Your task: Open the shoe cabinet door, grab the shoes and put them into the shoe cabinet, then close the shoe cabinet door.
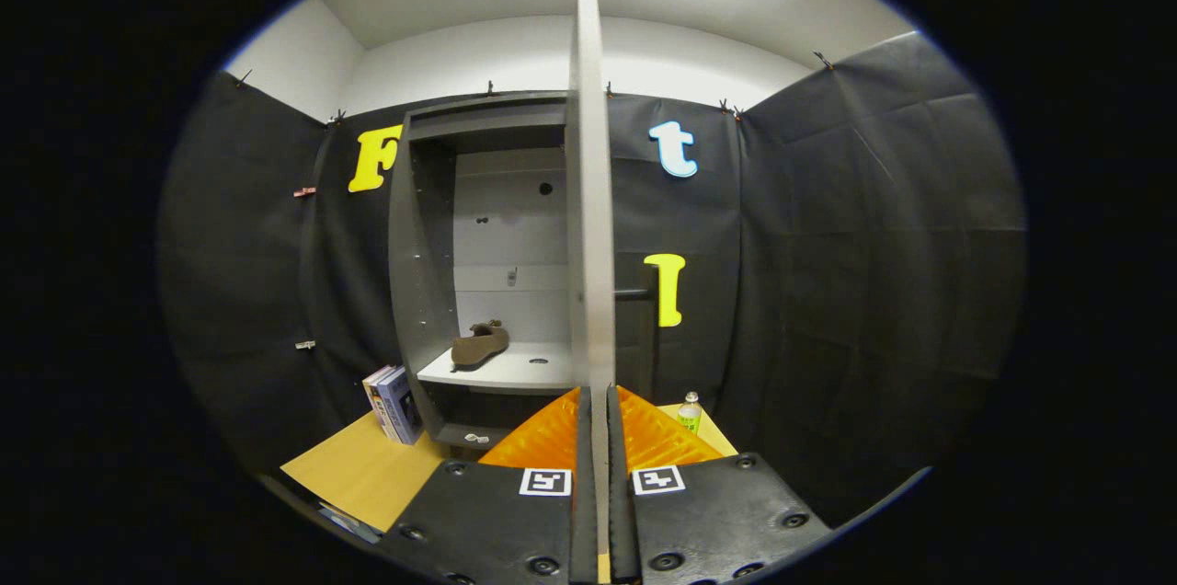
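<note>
Gripper is clamped on the open cabinet door, seen edge-on at frame centre, both fingers pressed to its faces, presumably for swinging it closed. A brown shoe is already placed on the shelf, left of centre.

Two books stand upright at the counter's left edge; a small bottle stands near its right edge.

Grey shoe cabinet with pale grey door; brown shoe on a light shelf. Tan worktop; green bottle.
</note>
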The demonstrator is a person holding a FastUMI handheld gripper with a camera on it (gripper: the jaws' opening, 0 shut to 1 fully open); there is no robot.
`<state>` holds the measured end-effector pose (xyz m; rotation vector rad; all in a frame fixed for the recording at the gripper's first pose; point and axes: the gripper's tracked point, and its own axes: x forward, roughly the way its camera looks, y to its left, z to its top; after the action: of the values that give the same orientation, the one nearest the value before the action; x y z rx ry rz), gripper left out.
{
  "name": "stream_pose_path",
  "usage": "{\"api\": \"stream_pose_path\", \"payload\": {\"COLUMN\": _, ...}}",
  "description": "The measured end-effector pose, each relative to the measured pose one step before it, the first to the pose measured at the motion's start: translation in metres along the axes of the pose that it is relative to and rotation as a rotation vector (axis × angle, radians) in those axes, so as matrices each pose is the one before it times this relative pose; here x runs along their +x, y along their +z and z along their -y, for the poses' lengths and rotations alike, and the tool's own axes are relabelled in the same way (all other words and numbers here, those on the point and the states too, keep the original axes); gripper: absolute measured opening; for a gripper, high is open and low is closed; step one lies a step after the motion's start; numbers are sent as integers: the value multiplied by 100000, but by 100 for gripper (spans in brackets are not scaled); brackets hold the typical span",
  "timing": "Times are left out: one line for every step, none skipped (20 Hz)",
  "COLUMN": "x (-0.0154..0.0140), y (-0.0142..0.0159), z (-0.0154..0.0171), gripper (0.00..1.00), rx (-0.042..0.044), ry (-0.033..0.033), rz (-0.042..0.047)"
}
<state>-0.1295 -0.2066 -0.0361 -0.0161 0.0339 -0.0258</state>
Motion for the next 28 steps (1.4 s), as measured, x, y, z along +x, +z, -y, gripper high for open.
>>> {"api": "stream_pose_path", "payload": {"x": -176, "y": -71, "z": -1054, "gripper": 10, "rx": -1127, "ry": -231, "rz": 134}}
{"api": "stream_pose_path", "payload": {"x": 5, "y": -122, "z": -1142, "gripper": 10, "rx": -331, "ry": 27, "rz": 181}}
{"api": "stream_pose_path", "payload": {"x": 309, "y": -78, "z": -1727, "gripper": 10, "rx": 188, "ry": 164, "rz": 392}}
{"api": "stream_pose_path", "payload": {"x": 125, "y": -251, "z": -1289, "gripper": 10, "rx": 599, "ry": 1054, "rz": -1072}}
{"api": "stream_pose_path", "payload": {"x": 234, "y": -669, "z": -1572, "gripper": 10, "rx": 985, "ry": 781, "rz": -1478}}
{"api": "stream_pose_path", "payload": {"x": 434, "y": -727, "z": -1604, "gripper": 10, "rx": 959, "ry": 1082, "rz": -1414}}
{"api": "stream_pose_path", "payload": {"x": 430, "y": -828, "z": -1707, "gripper": 10, "rx": 1300, "ry": 2163, "rz": -1766}}
{"api": "stream_pose_path", "payload": {"x": 650, "y": -1191, "z": -1885, "gripper": 16, "rx": 825, "ry": 1574, "rz": -2400}}
{"api": "stream_pose_path", "payload": {"x": 603, "y": -1086, "z": -1306, "gripper": 22, "rx": -254, "ry": 155, "rz": -2421}}
{"api": "stream_pose_path", "payload": {"x": 780, "y": -1179, "z": -1316, "gripper": 28, "rx": 43, "ry": 820, "rz": -2312}}
{"api": "stream_pose_path", "payload": {"x": 793, "y": -1234, "z": -1210, "gripper": 28, "rx": 66, "ry": 188, "rz": -2801}}
{"api": "stream_pose_path", "payload": {"x": 858, "y": -1444, "z": -1072, "gripper": 28, "rx": 527, "ry": 539, "rz": -3242}}
{"api": "stream_pose_path", "payload": {"x": 884, "y": -1587, "z": -899, "gripper": 28, "rx": 590, "ry": 4, "rz": -3597}}
{"api": "stream_pose_path", "payload": {"x": 1037, "y": -1772, "z": -789, "gripper": 28, "rx": 551, "ry": -29, "rz": -4830}}
{"api": "stream_pose_path", "payload": {"x": 1110, "y": -1660, "z": -431, "gripper": 28, "rx": 438, "ry": -1407, "rz": -4243}}
{"api": "stream_pose_path", "payload": {"x": 1135, "y": -1365, "z": -329, "gripper": 28, "rx": 786, "ry": -843, "rz": -3374}}
{"api": "stream_pose_path", "payload": {"x": 1098, "y": -1280, "z": -478, "gripper": 28, "rx": 694, "ry": -617, "rz": -3048}}
{"api": "stream_pose_path", "payload": {"x": 976, "y": -1354, "z": -561, "gripper": 28, "rx": 722, "ry": 221, "rz": -3291}}
{"api": "stream_pose_path", "payload": {"x": 1152, "y": -1773, "z": -103, "gripper": 29, "rx": 407, "ry": -830, "rz": -3673}}
{"api": "stream_pose_path", "payload": {"x": 782, "y": -1860, "z": -55, "gripper": 33, "rx": 954, "ry": -747, "rz": -3611}}
{"api": "stream_pose_path", "payload": {"x": 1048, "y": -1690, "z": -78, "gripper": 34, "rx": 1163, "ry": -654, "rz": -3303}}
{"api": "stream_pose_path", "payload": {"x": 1073, "y": -1659, "z": -22, "gripper": 35, "rx": 1033, "ry": -470, "rz": -3811}}
{"api": "stream_pose_path", "payload": {"x": 1049, "y": -1876, "z": 73, "gripper": 35, "rx": 348, "ry": -730, "rz": -4447}}
{"api": "stream_pose_path", "payload": {"x": 917, "y": -2081, "z": 309, "gripper": 35, "rx": 518, "ry": -1101, "rz": -5052}}
{"api": "stream_pose_path", "payload": {"x": 1462, "y": -1809, "z": 123, "gripper": 35, "rx": 726, "ry": -915, "rz": -4681}}
{"api": "stream_pose_path", "payload": {"x": 1095, "y": -1661, "z": 164, "gripper": 35, "rx": 851, "ry": -986, "rz": -4369}}
{"api": "stream_pose_path", "payload": {"x": 1051, "y": -1485, "z": 378, "gripper": 35, "rx": 712, "ry": -987, "rz": -3577}}
{"api": "stream_pose_path", "payload": {"x": 1051, "y": -1231, "z": 176, "gripper": 35, "rx": 681, "ry": -294, "rz": -2537}}
